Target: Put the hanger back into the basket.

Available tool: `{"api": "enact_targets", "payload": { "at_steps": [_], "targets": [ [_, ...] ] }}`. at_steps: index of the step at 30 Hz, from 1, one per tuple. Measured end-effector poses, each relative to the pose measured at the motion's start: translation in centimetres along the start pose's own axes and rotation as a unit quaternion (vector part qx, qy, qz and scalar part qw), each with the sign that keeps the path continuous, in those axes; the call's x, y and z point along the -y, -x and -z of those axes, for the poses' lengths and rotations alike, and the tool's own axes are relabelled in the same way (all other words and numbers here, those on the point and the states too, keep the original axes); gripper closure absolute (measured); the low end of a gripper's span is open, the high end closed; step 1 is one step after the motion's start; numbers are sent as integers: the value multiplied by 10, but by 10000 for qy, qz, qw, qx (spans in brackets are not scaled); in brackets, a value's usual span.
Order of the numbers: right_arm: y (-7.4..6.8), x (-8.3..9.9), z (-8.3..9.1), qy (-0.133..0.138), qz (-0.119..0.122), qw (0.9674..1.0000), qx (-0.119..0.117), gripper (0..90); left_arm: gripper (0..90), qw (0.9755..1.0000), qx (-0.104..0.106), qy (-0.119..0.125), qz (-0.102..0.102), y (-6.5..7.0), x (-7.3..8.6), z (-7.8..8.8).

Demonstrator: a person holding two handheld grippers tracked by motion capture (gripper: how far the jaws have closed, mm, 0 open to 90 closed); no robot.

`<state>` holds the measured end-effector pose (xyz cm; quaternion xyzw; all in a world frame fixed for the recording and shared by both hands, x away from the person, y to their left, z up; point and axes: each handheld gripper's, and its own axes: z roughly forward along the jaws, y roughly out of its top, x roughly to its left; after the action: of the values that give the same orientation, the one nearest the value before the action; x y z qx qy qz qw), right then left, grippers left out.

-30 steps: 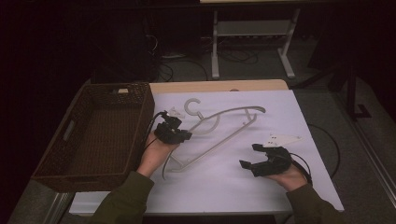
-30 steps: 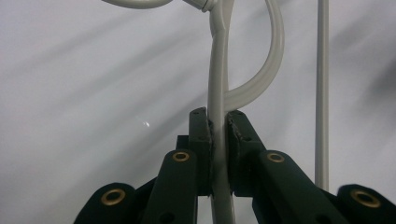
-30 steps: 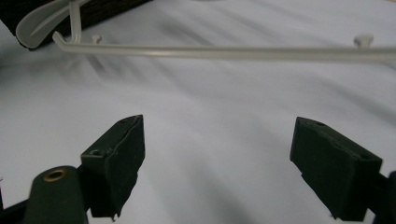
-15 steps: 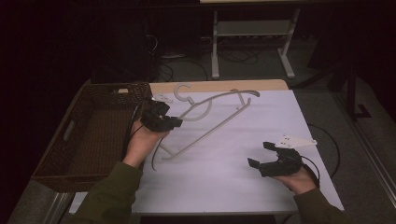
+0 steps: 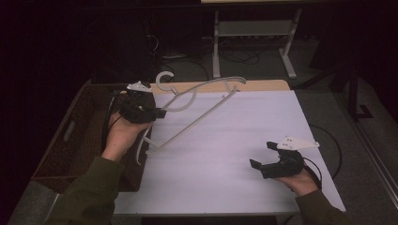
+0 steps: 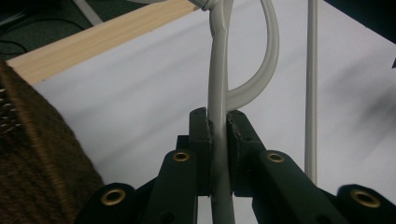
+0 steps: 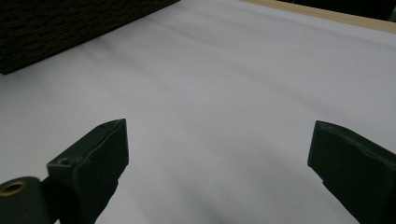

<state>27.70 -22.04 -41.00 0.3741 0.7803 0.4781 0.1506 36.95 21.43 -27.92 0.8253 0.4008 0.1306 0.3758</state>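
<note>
Basket (image 5: 70, 140) flanks the bench's (image 5: 234, 187) left edge; left gripper (image 5: 157, 112) clamps hanger (image 5: 197, 119) (raised); right gripper (image 5: 263, 154) gapes over bare middle.

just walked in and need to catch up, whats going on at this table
A person works at a white-covered table with a hand-held gripper in each hand. The left hand-held gripper is shut on a white plastic hanger, holding it tilted up off the table beside a dark wicker basket. The right hand-held gripper sits low over the table's right side, jaws wide open and holding nothing.
</note>
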Motion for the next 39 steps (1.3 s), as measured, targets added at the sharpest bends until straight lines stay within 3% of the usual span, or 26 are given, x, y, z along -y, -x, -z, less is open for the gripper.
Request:
{"api": "enact_targets", "payload": {
  "at_steps": [19,32,39],
  "targets": [
    [0,0,-1,15,-29,10000,32,8,825,9989,-400,89,245,-52,21,57],
    [1,1,-3,-75,-28,10000,55,8,825,9959,-783,169,420,-95,53,96],
    [0,2,-4,-122,-39,9999,72,8,825,9942,-928,207,506,-110,67,109]
  ]
}}
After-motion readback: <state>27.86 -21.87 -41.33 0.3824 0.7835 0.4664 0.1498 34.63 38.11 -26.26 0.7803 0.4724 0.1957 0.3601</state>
